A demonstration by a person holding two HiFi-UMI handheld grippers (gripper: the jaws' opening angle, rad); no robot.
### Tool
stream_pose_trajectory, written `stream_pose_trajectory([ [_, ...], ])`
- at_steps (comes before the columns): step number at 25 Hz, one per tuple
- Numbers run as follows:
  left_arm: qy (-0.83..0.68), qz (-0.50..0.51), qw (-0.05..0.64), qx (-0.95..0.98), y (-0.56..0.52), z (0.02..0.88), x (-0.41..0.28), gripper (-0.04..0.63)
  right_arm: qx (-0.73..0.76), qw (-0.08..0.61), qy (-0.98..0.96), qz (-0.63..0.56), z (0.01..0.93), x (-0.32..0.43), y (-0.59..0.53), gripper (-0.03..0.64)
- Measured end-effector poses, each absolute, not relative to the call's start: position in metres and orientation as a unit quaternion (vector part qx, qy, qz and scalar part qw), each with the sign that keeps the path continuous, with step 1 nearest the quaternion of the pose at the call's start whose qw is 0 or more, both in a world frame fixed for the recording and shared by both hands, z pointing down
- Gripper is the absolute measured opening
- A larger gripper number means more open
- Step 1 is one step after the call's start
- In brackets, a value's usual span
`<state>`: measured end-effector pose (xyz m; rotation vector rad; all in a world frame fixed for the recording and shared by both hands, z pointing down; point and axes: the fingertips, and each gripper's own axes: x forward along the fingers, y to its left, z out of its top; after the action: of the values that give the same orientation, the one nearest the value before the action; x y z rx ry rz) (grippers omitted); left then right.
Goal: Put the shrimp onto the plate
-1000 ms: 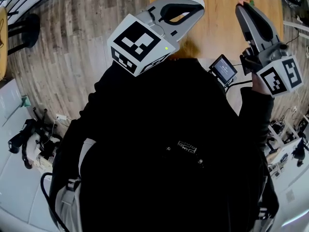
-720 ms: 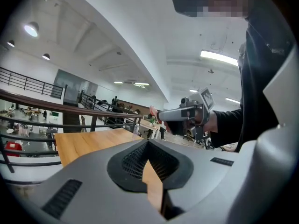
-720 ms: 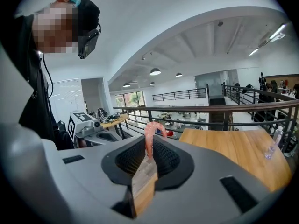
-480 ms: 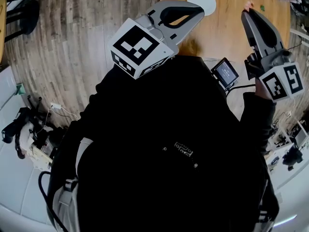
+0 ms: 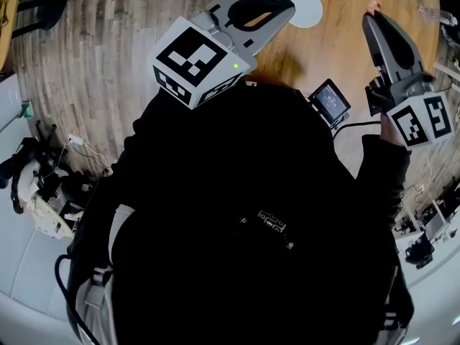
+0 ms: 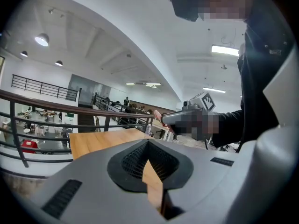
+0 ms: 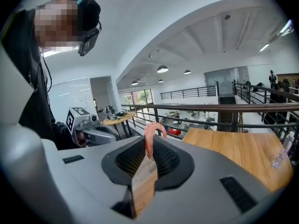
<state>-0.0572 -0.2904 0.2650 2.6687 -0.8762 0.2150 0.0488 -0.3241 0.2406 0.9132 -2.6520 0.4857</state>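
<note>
A pink curled shrimp (image 7: 150,135) sticks up from the tips of my right gripper (image 7: 148,148), which is shut on it. In the head view that gripper (image 5: 374,13) is held over the right part of the wooden table (image 5: 338,45), with the shrimp (image 5: 371,6) at its tip. The white plate (image 5: 302,8) lies empty on the table to its left. My left gripper (image 5: 287,4) hovers at the plate's near left edge. Its jaws (image 6: 148,143) meet at the tip with nothing between them.
A clear plastic bottle (image 5: 431,13) lies near the table's right edge. A small screen (image 5: 330,100) hangs at the person's chest, and the dark jacket fills the lower head view. Cables and gear (image 5: 36,185) lie on the floor at left. A railing (image 7: 224,108) runs behind the table.
Both grippers have sunk slightly toward the table, the right one keeping hold of the shrimp. The plate and more of the table have come into the head view.
</note>
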Motion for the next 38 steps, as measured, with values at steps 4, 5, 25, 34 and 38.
stream_pose_trajectory([
  [4, -0.308, 0.086, 0.158, 0.934, -0.293, 0.274, -0.039, -0.001, 0.308, 0.153, -0.924, 0.168, 0.256, 0.058, -0.334, 0.061],
  [5, -0.309, 0.089, 0.159, 0.933, -0.292, 0.277, -0.035, -0.001, 0.305, 0.151, -0.924, 0.171, 0.260, 0.061, -0.335, 0.061],
  [25, -0.366, 0.084, 0.204, 0.904, -0.280, 0.299, -0.047, -0.002, 0.262, 0.226, -0.927, 0.145, 0.309, 0.054, -0.348, 0.061],
  [34, -0.373, 0.086, 0.212, 0.899, -0.266, 0.312, -0.041, 0.000, 0.252, 0.259, -0.923, 0.135, 0.344, 0.057, -0.353, 0.061],
  [38, -0.382, 0.081, 0.221, 0.894, -0.257, 0.318, -0.039, -0.002, 0.248, 0.277, -0.919, 0.134, 0.361, 0.063, -0.354, 0.061],
])
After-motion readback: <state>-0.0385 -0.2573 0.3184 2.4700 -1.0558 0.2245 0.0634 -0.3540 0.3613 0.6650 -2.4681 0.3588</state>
